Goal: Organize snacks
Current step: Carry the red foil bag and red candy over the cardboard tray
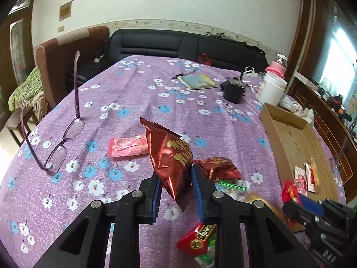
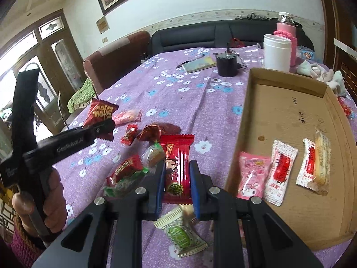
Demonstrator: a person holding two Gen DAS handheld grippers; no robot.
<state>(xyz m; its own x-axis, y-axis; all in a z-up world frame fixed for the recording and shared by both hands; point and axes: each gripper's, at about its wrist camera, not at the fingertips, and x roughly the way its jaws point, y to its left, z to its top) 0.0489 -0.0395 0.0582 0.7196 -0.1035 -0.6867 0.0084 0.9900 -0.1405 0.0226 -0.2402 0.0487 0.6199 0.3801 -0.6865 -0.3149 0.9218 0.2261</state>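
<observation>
A foil snack packet (image 1: 171, 163) is pinched between the pads of the left gripper (image 1: 176, 189), standing up clear of the tablecloth (image 1: 133, 93). Beyond it and slightly left, a flat packet (image 1: 127, 146) is laid on the cloth; just right of the claw another foil packet (image 1: 217, 167) is found. Far to the left, a pair of glasses (image 1: 58, 143) is set. Between the closed jaws of the right gripper (image 2: 177, 187) a long packet (image 2: 177, 165) is clamped. To its right a cardboard tray (image 2: 279, 102) is placed, and in the tray's near end four packets are laid side by side, the nearest (image 2: 251, 174) just beside the claw. Below the claw a small sweet (image 2: 181, 236) is seen.
</observation>
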